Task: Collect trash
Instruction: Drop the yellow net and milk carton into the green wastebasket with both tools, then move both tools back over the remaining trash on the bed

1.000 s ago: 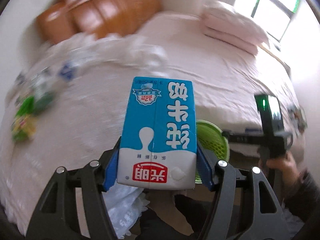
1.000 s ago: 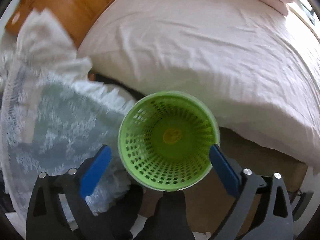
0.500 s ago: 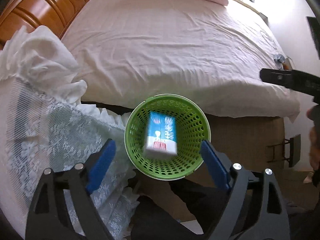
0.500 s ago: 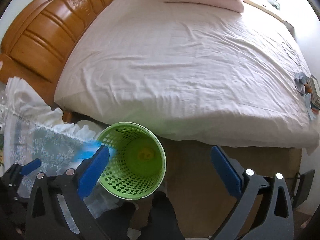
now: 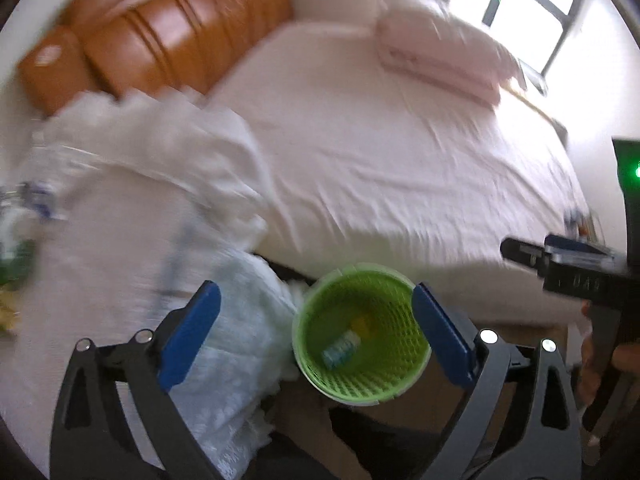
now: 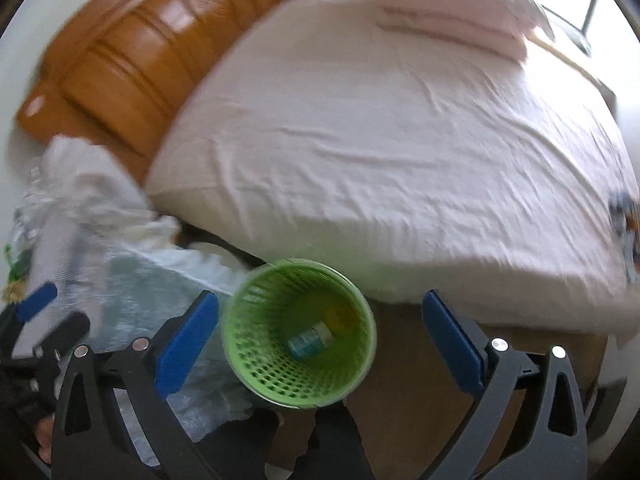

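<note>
**Carton in the basket, both tools empty, next piece off to the left**

Milk carton (image 5: pixel 341 349) lying on its side at the bottom of the green basket (image 5: pixel 360 388), beside a yellow patch on the basket floor. Seen from the right wrist as well: carton (image 6: pixel 310 339) well below the rim (image 6: pixel 298 394), nothing sticking out. Drop looks complete.

Left gripper (image 5: pixel 316 336): blue pads spread wide, nothing between them, basket mouth framed in the gap. Right gripper (image 6: pixel 318 342): likewise wide and empty, basket sitting nearer its left pad than its right.

Outward from the basket: lace cloth (image 5: pixel 240 360) draped just beside the left pad, touching the basket wall. Bed (image 5: pixel 380 160) beyond the jaws, sheet bare in the middle. Wooden headboard (image 5: pixel 160 40) far ahead and to the left. Blurred wrappers (image 5: pixel 16 248), green and blue, well out past the left pad at the frame edge; type not readable.

Notes for doing the step well:
- Judged next: swing toward the wrappers on the left with the jaws open as they are.
- Approach low and flat, since thin wrappers on soft cloth likely slip or bunch.
- Pinch the wrapper only; avoid catching lace in the pads.
- Mind the basket: light plastic, probably tips on a knock.
- Strong motion blur in both views; slow before closing.
</note>
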Demonstrator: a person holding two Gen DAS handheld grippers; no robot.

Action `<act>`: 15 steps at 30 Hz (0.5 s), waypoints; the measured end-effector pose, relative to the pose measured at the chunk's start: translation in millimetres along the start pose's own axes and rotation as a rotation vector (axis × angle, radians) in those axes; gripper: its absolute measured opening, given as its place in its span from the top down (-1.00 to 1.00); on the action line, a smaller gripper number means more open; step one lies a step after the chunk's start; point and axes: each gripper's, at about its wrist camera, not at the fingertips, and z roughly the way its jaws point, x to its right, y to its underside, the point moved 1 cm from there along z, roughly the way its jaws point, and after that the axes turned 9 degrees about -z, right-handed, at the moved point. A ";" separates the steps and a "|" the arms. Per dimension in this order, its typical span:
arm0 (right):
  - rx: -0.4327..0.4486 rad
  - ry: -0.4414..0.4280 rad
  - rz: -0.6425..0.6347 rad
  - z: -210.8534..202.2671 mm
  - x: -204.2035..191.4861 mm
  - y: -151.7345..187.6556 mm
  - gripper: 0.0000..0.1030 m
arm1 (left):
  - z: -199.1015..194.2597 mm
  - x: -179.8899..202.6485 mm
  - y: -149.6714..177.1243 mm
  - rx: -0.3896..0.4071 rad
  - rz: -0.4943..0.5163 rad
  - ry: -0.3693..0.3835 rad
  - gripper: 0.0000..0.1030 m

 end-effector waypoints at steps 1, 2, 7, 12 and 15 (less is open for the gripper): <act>0.028 -0.009 -0.036 -10.4 -13.9 -6.4 -0.95 | -15.8 -11.7 -4.3 0.039 -0.029 -0.010 -0.85; 0.050 -0.015 -0.064 -17.0 -24.9 -10.9 -0.95 | -31.7 -24.1 -7.9 0.078 -0.059 -0.022 -0.85; 0.185 -0.082 -0.246 -62.4 -103.1 -40.0 -0.95 | -94.3 -81.2 -10.1 0.212 -0.185 -0.088 -0.85; 0.271 -0.171 -0.384 -87.5 -177.5 -52.2 -0.95 | -146.2 -141.8 6.8 0.313 -0.282 -0.218 -0.85; 0.294 -0.229 -0.449 -93.2 -217.9 -50.8 -0.95 | -166.9 -177.3 23.2 0.339 -0.351 -0.285 -0.85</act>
